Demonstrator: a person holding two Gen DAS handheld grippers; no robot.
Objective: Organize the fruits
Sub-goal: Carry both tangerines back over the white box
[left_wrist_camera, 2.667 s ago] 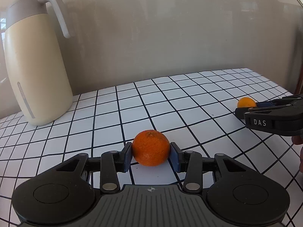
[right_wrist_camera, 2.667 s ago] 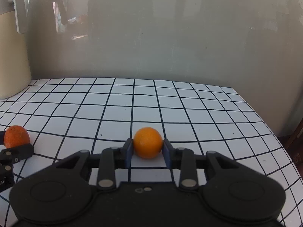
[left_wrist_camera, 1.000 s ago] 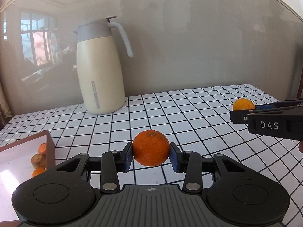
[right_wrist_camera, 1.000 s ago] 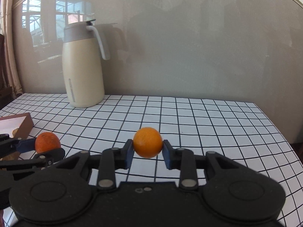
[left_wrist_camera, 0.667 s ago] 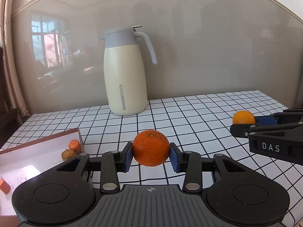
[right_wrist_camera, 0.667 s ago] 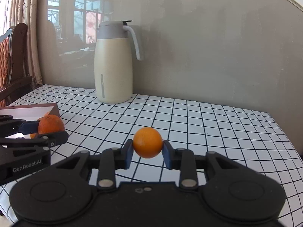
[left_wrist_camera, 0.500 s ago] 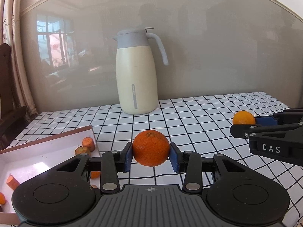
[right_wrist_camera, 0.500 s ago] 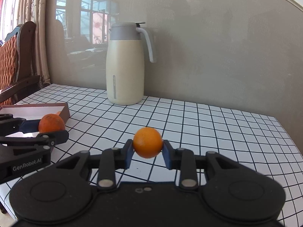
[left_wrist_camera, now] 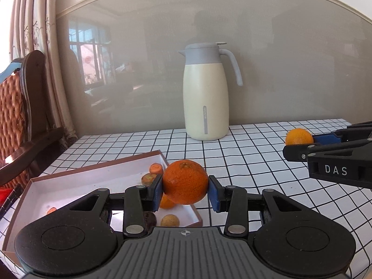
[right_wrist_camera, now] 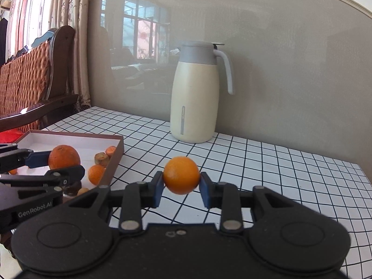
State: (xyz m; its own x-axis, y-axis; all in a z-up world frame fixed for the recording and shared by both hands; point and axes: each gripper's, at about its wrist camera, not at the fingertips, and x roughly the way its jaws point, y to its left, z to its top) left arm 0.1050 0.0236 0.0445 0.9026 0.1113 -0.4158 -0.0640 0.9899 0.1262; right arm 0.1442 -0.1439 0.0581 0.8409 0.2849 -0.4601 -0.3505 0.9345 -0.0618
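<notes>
Oranges on their way to the box (left_wrist_camera: 97,169).
Your left claw (left_wrist_camera: 185,190), clamped on the darker orange (left_wrist_camera: 185,185), hangs over its near corner; your right claw (right_wrist_camera: 181,187) grips the smaller orange (right_wrist_camera: 181,175) beside it, above the surface (right_wrist_camera: 267,162). Neither is yet dropped in.

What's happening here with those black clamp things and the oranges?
A person is sorting fruit with two hand-held grippers. The left gripper is shut on a darker orange, held over the corner of a shallow box that already has fruit pieces in it. The right gripper is shut on a smaller orange, above the checked tablecloth. A cream jug stands by the wall.
</notes>
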